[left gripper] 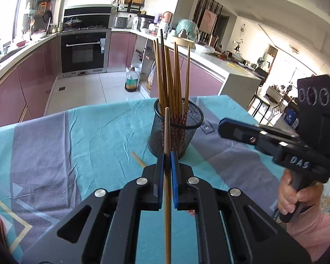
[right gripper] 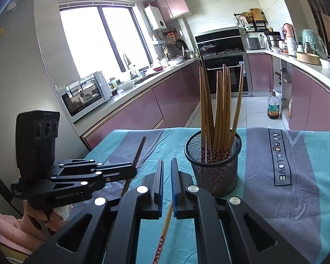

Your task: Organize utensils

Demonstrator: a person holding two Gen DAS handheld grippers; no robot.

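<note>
A black mesh holder stands on the teal and grey tablecloth with several wooden chopsticks upright in it. My left gripper is shut on one wooden chopstick, held upright just in front of the holder. From the right wrist view the left gripper shows at left with that chopstick. My right gripper hangs over the cloth left of the holder, jaws nearly closed and empty. A loose chopstick lies on the cloth below it.
The loose chopstick also shows in the left wrist view, left of the holder's base. The table's far edge drops to the kitchen floor. Counters and an oven stand beyond.
</note>
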